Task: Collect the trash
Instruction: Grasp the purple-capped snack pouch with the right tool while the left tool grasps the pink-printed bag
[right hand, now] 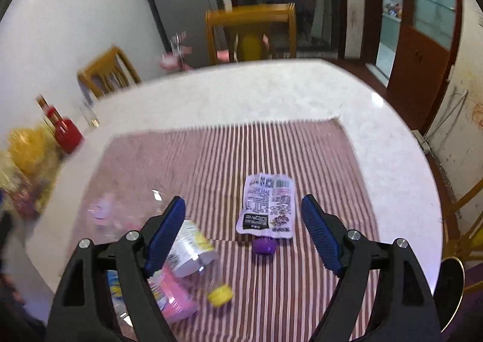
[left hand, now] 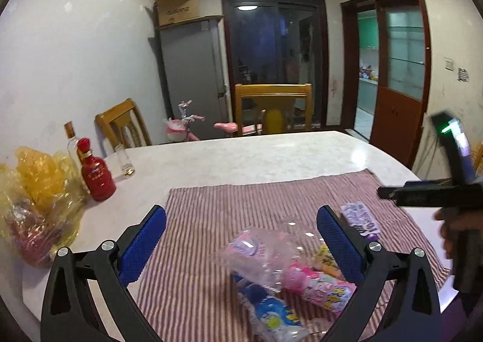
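Observation:
Trash lies on a red-striped cloth (right hand: 302, 148) over the white table (left hand: 241, 155). In the left wrist view my left gripper (left hand: 241, 239) is open above a crumpled clear bag (left hand: 259, 251), a blue wrapper (left hand: 271, 314) and a pink wrapper (left hand: 323, 284). In the right wrist view my right gripper (right hand: 243, 206) is open, with nothing between its fingers. Beyond it lies a flat purple-and-white packet (right hand: 268, 203), and a small purple piece (right hand: 264, 245) sits below that. A clear bottle (right hand: 193, 248) with a yellow cap (right hand: 220, 295) lies by the right gripper's left finger.
A red bottle (left hand: 96, 173), a tall clear bottle (left hand: 71, 142), a glass (left hand: 125, 161) and yellow plastic bags (left hand: 36, 191) crowd the table's left side. Wooden chairs (left hand: 271, 106) stand behind the table. A person's hand (left hand: 452, 233) shows at the right edge.

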`<control>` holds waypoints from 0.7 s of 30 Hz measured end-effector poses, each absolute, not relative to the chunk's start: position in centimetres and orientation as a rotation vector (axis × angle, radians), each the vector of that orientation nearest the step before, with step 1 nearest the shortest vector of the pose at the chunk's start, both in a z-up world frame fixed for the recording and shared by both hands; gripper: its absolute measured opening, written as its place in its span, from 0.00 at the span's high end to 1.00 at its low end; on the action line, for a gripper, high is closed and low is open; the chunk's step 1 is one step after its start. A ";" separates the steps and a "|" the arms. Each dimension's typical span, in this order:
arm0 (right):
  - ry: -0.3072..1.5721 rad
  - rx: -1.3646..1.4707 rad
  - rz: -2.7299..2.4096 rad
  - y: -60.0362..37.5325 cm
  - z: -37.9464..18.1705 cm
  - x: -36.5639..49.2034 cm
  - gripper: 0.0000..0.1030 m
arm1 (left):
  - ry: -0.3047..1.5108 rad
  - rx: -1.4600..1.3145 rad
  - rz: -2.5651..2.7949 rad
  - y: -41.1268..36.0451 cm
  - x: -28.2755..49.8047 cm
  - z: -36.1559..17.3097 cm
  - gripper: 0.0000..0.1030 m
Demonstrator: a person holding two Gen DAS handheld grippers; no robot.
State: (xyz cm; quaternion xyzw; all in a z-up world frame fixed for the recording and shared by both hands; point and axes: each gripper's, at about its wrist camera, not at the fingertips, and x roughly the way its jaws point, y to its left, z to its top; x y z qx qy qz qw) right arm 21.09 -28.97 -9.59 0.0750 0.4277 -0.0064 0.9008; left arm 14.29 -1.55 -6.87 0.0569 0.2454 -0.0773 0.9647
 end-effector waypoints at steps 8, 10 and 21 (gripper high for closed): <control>1.115 0.039 -0.069 -27.3 -17.2 27.6 0.26 | 0.551 0.085 -0.064 1.7 15.7 -8.6 0.06; 1.152 0.036 -0.065 -27.2 -18.3 27.8 0.29 | 0.562 0.078 -0.049 2.3 16.0 -9.0 0.06; 1.229 0.067 -0.057 -28.5 -20.2 27.7 0.59 | 0.587 0.077 -0.056 2.4 16.6 -9.9 0.06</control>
